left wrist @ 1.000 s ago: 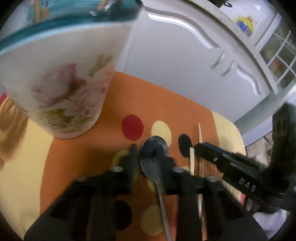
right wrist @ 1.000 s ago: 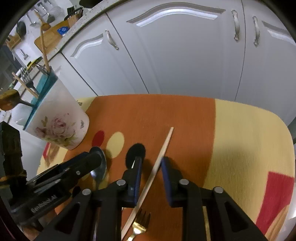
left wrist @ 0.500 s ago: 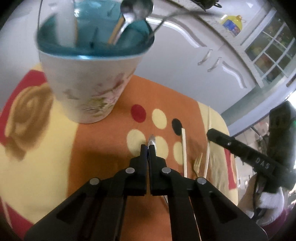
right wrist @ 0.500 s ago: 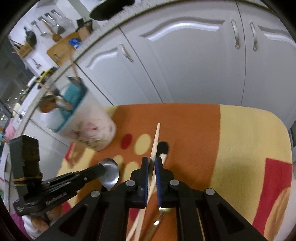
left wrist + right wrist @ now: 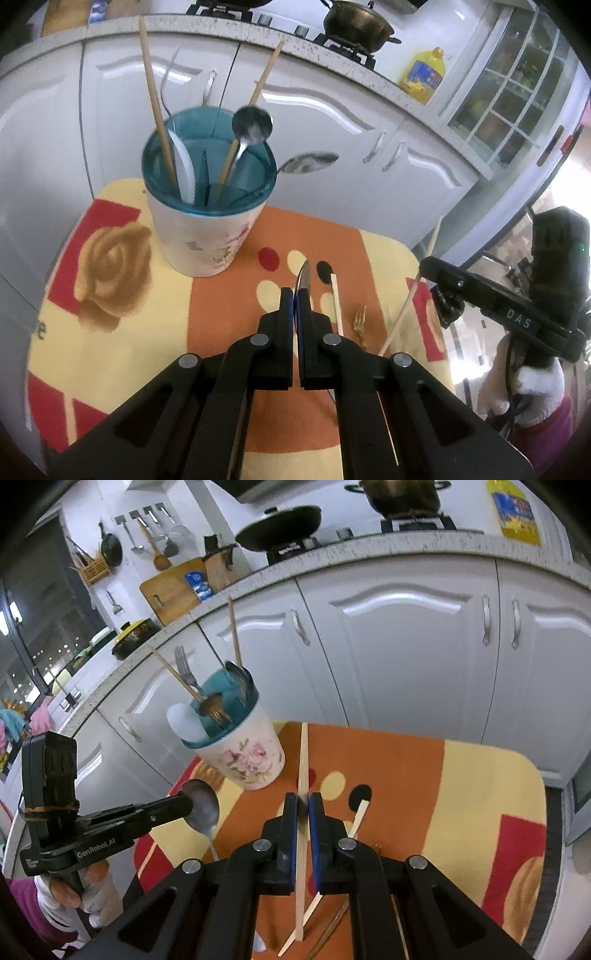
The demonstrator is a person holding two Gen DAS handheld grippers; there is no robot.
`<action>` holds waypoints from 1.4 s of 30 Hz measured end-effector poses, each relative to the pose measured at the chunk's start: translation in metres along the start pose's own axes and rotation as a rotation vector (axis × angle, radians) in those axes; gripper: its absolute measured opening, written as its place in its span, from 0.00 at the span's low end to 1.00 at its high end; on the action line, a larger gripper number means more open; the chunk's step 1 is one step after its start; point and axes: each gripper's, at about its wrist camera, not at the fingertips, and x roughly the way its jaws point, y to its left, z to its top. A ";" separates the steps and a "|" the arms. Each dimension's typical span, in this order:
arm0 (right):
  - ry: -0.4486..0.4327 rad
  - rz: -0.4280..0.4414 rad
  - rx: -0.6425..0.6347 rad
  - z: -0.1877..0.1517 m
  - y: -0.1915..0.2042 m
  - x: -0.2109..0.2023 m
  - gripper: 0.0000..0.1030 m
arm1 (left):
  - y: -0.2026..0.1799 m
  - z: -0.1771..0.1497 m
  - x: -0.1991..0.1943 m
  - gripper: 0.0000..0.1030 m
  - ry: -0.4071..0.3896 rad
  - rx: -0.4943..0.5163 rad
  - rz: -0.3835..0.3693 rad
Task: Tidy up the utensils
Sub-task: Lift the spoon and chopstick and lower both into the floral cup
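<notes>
A floral utensil cup [image 5: 201, 236] with a teal lining stands on the far left of the table and holds several chopsticks, spoons and a fork; it also shows in the right wrist view [image 5: 240, 753]. My left gripper [image 5: 296, 295] is shut on a metal spoon [image 5: 303, 275], lifted above the cloth; the spoon also shows in the right wrist view [image 5: 202, 805]. My right gripper [image 5: 303, 801] is shut on a wooden chopstick [image 5: 303, 768], held up off the table. A second chopstick [image 5: 337, 302] and a small gold fork [image 5: 360, 319] lie on the cloth.
The table has an orange, yellow and red cloth [image 5: 110, 332] with dots. White kitchen cabinets [image 5: 406, 646] stand close behind it, under a counter with a stove and pots. The table's right edge [image 5: 543, 812] drops off toward the floor.
Both grippers closed, the left on the spoon and the right on the chopstick, then rose from the cloth with them. The cup now looks lower and farther off.
</notes>
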 end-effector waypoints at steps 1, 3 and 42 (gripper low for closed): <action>-0.008 -0.001 -0.008 0.002 0.004 -0.004 0.05 | -0.001 0.001 -0.004 0.00 -0.005 0.004 0.001; -0.021 0.000 -0.018 0.004 0.007 -0.011 0.05 | -0.002 0.004 -0.012 0.00 -0.017 0.010 0.004; -0.273 0.009 -0.194 0.164 0.101 0.043 0.05 | 0.060 0.169 -0.024 0.00 -0.364 0.116 0.417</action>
